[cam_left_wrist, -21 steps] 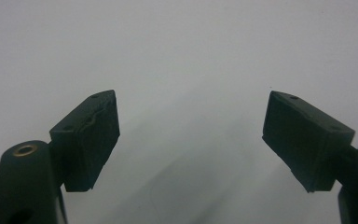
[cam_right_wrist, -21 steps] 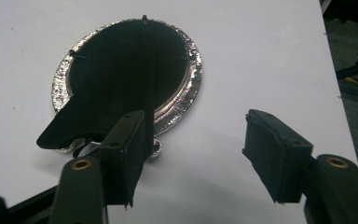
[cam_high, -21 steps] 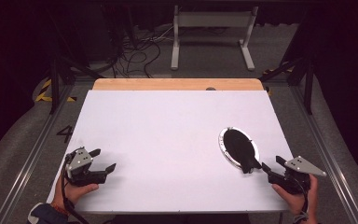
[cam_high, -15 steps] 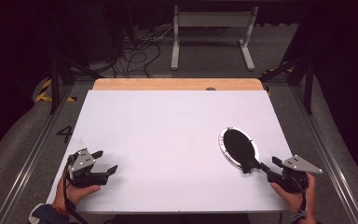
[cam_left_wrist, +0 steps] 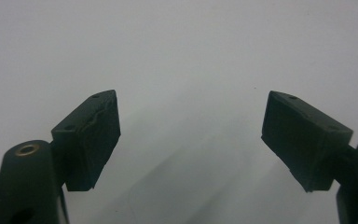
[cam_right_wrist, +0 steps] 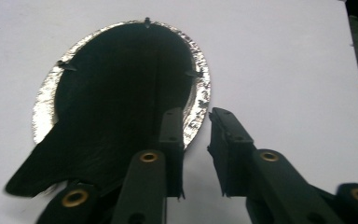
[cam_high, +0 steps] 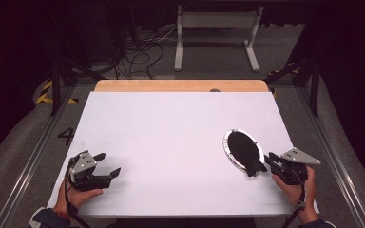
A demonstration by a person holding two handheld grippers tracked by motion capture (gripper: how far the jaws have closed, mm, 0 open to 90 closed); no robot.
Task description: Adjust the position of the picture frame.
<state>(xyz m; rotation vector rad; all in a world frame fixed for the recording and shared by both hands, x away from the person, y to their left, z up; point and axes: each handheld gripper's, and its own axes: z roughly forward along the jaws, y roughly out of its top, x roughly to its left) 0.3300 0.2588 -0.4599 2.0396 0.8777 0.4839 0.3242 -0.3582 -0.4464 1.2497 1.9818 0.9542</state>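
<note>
**Obs 1:** Right gripper point(cam_high: 267, 164) sits at the near right of the table point(cam_high: 171, 123), gripped by the person's right hand point(cam_high: 292, 185), grey three-cornered plate on top. What do its jaws show?

**Obs 2:** Right gripper view: jaws part-way released, a narrow gap between the two pads, nothing in that gap. Left pad lies over the near rim of the silver-edged disc point(cam_right_wrist: 121, 93); right pad is over bare white table just beside that rim. Cannot tell if the left pad touches the disc or hovers.

**Obs 1:** And the disc itself?

**Obs 2:** Black oval face, crinkled silver border, small dark clips on the rim. A black flap point(cam_right_wrist: 51, 172) spreads from its near edge toward the gripper. High view puts the disc on the right half of the table, just beyond the right gripper's tips, flat on the white surface.

**Obs 1:** Left side?

**Obs 2:** Left gripper point(cam_high: 107, 166) at the near left corner, in the left hand point(cam_high: 78, 194), a dark sleeve cuff at the table edge. Jaws spread wide, holding nothing; left gripper view has both pads with plain white table between them. Well apart from the disc.

**Obs 1:** Farther out?

**Obs 2:** Bare white table middle, then a wooden strip point(cam_high: 180, 85) along the far edge. Beyond that, floor with tangled cables point(cam_high: 142, 52) and a white metal stand point(cam_high: 216, 33)
</note>
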